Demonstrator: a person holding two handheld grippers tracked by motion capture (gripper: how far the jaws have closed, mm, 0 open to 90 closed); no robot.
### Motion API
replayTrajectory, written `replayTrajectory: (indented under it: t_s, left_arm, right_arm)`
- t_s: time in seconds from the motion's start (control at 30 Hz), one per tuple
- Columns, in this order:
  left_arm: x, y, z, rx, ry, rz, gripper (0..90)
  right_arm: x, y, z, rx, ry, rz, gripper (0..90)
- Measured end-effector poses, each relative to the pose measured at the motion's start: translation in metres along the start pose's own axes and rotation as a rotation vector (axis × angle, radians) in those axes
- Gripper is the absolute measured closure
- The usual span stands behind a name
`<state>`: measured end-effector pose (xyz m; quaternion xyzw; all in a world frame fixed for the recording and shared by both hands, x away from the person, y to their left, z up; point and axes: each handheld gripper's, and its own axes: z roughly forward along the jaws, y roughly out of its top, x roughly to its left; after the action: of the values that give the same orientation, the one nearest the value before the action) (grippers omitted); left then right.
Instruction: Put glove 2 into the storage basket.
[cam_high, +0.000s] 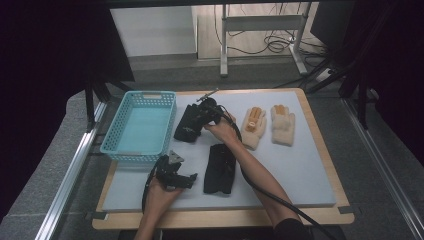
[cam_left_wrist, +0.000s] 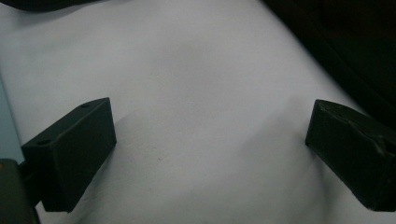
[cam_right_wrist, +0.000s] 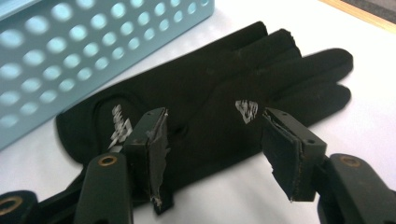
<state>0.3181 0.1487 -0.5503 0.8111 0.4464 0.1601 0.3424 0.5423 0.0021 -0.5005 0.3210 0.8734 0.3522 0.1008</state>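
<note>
Black glove (cam_right_wrist: 201, 93) beside basket (cam_high: 139, 126), far-left of mat: right gripper (cam_right_wrist: 215, 149) spread (unclosed) over it; shallow pinch could slip off fabric.

Black glove (cam_right_wrist: 205, 93) matt cloth; basket (cam_right_wrist: 70, 51) perforated glossy plastic; cream gloves (cam_high: 283, 125) fuzzy

Black glove (cam_right_wrist: 205, 98) lies flat on the bench, just beside the perforated blue basket (cam_high: 140, 125). White logos show at its cuff and back. Its fingers lie straight, close together.

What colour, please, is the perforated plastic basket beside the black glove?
Light turquoise basket, clearest in the high view.
</note>
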Motion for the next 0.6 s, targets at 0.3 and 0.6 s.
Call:
replayTrajectory:
  t_s: [0.3, 0.6]
  left_arm:
    - [0.000, 0.000, 0.000, 0.000, 0.000, 0.000, 2.3]
    - [0.000, 0.000, 0.000, 0.000, -0.001, 0.000, 2.2]
  right_arm:
    - [0.004, 0.007, 0.028, 0.032, -0.003, -0.001, 39.5]
    - [0.004, 0.005, 0.039, 0.056, 0.003, 0.005, 45.4]
